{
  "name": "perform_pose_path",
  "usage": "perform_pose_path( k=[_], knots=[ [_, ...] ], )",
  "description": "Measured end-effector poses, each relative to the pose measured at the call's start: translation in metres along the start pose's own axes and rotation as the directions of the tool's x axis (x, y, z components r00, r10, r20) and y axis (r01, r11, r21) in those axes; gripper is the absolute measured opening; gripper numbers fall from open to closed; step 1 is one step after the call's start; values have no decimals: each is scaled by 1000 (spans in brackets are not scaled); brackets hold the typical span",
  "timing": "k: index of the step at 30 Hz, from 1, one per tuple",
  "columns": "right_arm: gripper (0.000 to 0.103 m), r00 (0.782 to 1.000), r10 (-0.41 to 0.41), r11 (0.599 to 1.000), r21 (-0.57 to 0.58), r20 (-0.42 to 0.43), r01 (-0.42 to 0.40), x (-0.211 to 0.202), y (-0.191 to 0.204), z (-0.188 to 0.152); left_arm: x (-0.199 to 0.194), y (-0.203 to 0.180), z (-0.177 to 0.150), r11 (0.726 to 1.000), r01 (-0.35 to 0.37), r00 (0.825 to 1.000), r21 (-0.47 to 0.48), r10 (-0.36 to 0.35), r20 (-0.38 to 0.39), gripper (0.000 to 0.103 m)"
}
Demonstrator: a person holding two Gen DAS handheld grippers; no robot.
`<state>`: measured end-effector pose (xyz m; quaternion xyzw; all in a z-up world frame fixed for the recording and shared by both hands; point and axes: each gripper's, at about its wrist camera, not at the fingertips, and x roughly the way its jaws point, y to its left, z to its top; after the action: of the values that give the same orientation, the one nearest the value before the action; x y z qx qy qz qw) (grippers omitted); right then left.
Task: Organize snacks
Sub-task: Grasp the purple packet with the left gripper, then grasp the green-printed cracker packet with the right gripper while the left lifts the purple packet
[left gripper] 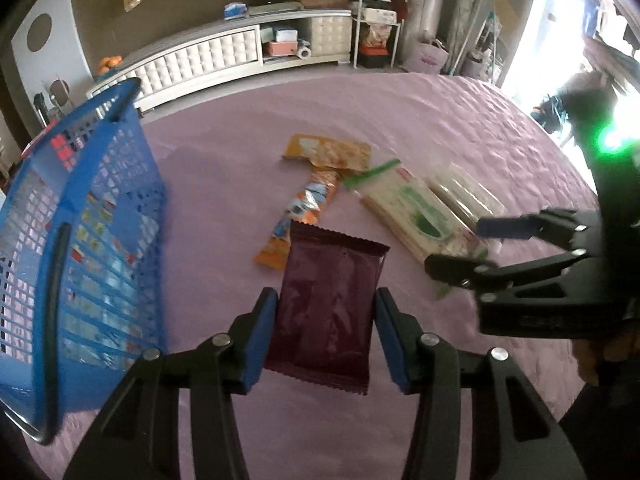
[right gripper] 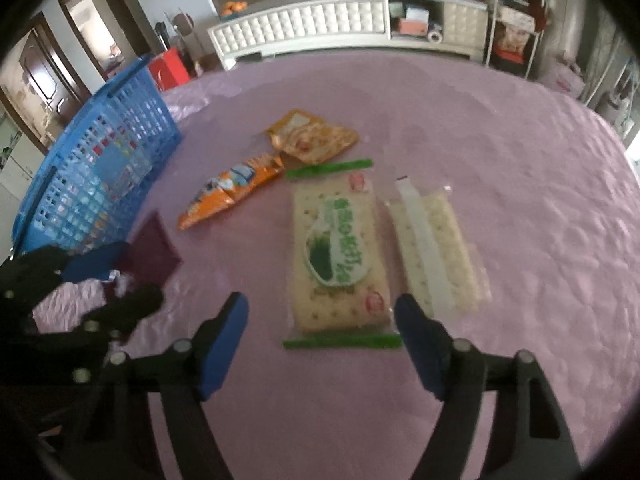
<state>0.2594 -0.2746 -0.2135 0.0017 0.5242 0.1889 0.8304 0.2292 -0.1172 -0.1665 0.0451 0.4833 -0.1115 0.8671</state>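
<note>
My left gripper is shut on a maroon snack packet, its blue pads against the packet's two sides; the packet also shows in the right wrist view. A blue basket with several snacks inside stands just left of it. My right gripper is open and empty, straddling the near end of a green-and-cream cracker pack. A clear cracker pack lies to its right. Two orange snack bags lie farther back.
Everything rests on a purple quilted cloth. The basket sits at the far left in the right wrist view. A white cabinet and shelves stand beyond the far edge.
</note>
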Motion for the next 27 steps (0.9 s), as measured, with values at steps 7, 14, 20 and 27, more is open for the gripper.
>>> perform_pose_path(
  k=[7,14,20,27],
  knots=[
    [79,998,-44,999,1,-46,44,25,-1,15,13,9,11,999,8,1000,-43,-8,-7,47],
    [74,987,-160,981,-118,-30,156,42,19,30,26,15,9,997,11,999,-73,-14,-41,47],
    [58,989,-147,985,-90,17,148,31,25,16,16,15,2,998,23,999,-67,-25,-39,47],
    [58,989,-137,989,-51,58,140,-15,32,-1,-17,7,0,999,26,999,-48,-26,19,47]
  ],
)
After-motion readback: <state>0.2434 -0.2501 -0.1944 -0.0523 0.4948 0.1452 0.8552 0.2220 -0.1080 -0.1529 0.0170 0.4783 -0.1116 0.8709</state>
